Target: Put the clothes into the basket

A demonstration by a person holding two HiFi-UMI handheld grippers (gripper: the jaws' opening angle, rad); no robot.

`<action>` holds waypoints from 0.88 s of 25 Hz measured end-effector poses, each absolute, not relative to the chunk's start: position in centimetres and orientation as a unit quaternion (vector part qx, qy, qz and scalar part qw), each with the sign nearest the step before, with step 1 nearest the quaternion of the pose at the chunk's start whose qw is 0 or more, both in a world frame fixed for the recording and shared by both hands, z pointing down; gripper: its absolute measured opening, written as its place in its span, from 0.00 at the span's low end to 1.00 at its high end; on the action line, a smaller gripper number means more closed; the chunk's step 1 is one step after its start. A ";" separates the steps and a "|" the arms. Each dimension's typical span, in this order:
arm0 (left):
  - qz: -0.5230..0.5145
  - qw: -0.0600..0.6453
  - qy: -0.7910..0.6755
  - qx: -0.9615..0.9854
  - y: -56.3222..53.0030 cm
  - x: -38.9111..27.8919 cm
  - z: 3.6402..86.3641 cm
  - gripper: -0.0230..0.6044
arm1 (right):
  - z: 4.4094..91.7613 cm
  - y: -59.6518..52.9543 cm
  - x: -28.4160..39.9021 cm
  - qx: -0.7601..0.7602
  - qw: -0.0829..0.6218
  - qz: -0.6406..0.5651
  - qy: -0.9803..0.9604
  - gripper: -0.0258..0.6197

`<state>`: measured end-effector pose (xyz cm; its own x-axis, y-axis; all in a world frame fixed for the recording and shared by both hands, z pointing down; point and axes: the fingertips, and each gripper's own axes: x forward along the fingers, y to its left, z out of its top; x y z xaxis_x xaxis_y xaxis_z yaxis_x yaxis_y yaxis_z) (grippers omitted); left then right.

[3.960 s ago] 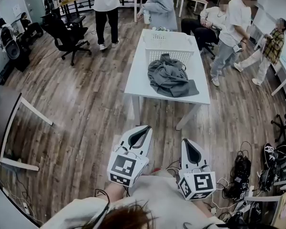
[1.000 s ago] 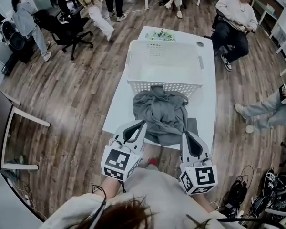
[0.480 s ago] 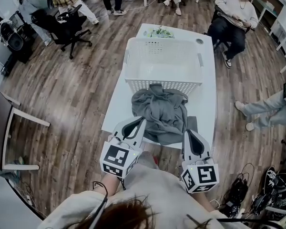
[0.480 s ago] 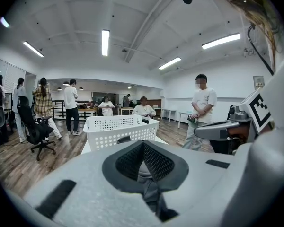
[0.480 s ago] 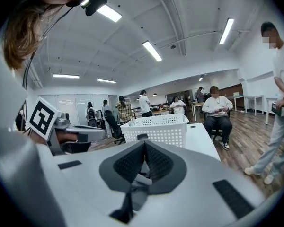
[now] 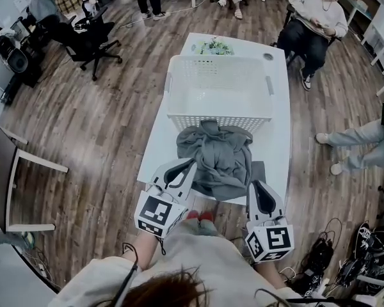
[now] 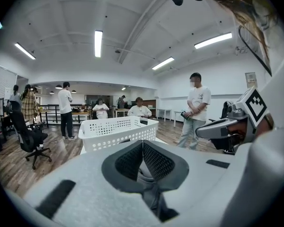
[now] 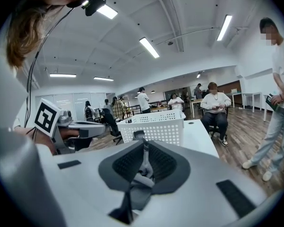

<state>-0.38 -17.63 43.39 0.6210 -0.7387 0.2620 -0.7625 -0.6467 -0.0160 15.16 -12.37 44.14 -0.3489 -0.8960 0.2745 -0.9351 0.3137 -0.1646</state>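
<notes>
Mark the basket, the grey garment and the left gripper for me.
basket (image 6: 185, 121), head view, its near wall.
grey garment (image 6: 216, 162), head view, middle of the heap.
left gripper (image 6: 192, 162), head view, between its fingertips.

Left tongs (image 6: 191, 163), right tongs (image 6: 252, 184): jaws together

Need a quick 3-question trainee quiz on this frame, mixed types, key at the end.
1. True or false: the clothes already lie inside the basket.
2. Where are the clothes? A) in the basket B) on the table, on the basket's near side C) on the floor
3. Fill in: the jaws of the left gripper and the right gripper are both ___.
Key: 1 false; 2 B; 3 shut.
</notes>
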 end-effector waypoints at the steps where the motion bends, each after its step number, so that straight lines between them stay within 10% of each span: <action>1: 0.121 0.044 -0.415 0.901 -17.8 -0.4 43.3 0.06 | 44.1 -12.5 15.0 0.565 0.066 0.143 -0.810 0.07; 7: 0.112 0.039 -0.387 0.915 -18.6 0.6 43.4 0.07 | 44.5 -13.8 13.4 0.542 0.074 0.124 -0.828 0.24; 22: 0.181 0.084 -0.291 0.936 -21.0 2.3 50.1 0.74 | 53.5 -15.4 14.4 0.548 0.157 0.246 -0.784 0.70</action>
